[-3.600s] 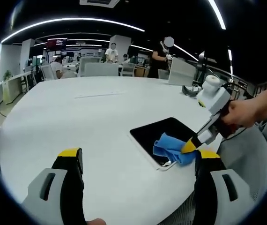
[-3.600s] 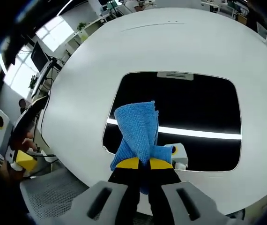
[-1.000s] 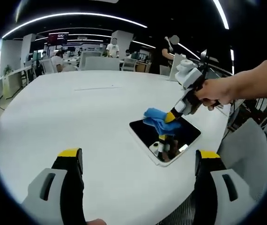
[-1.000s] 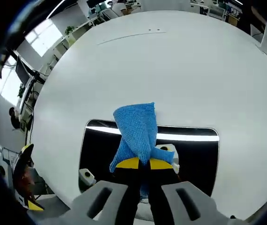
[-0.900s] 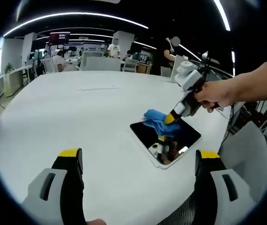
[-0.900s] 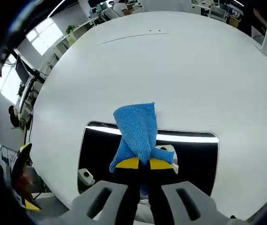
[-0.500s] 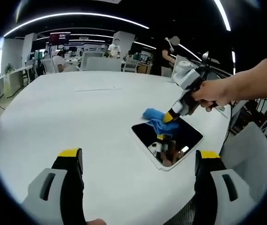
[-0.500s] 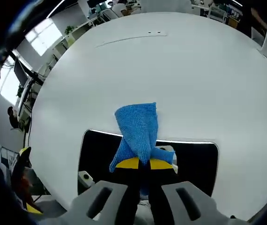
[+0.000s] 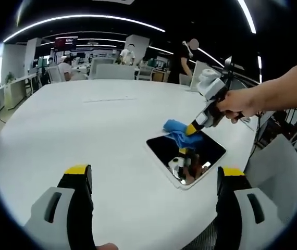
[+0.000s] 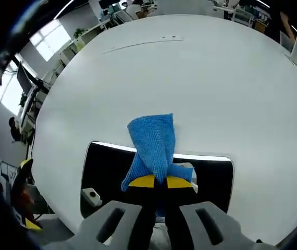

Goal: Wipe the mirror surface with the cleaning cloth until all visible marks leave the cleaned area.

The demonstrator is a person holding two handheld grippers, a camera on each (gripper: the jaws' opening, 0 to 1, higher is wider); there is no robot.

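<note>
Right gripper view, nearest first: my right gripper [image 10: 155,182] has its jaws pinched together on the cloth [image 10: 152,143], yellow tips meeting at 6 o'clock. The blue fold stands up from the tips toward 12, leaving a loose pad ahead of the jaws for wiping. Under it lies the mirror [image 10: 107,172], dark, with a bright light strip reflected along its far edge. The cloth's top overlaps that far edge, so I judge the stroke is working the mirror's far side. I can't make out any marks on the glass from here.

Left gripper view: my left gripper [image 9: 153,179] hangs with its jaws wide apart, holding nothing, well short of the mirror [image 9: 186,156]. I judge it is parked there to stay out of the wiping path while keeping everything in sight. At about 3 o'clock a hand [image 9: 238,104] brings the right gripper [image 9: 193,128] down at a slant onto the cloth [image 9: 178,129] at the mirror's far corner.

The table [image 9: 86,130] runs white beyond. Further out, at 12 o'clock, people sit at desks.
</note>
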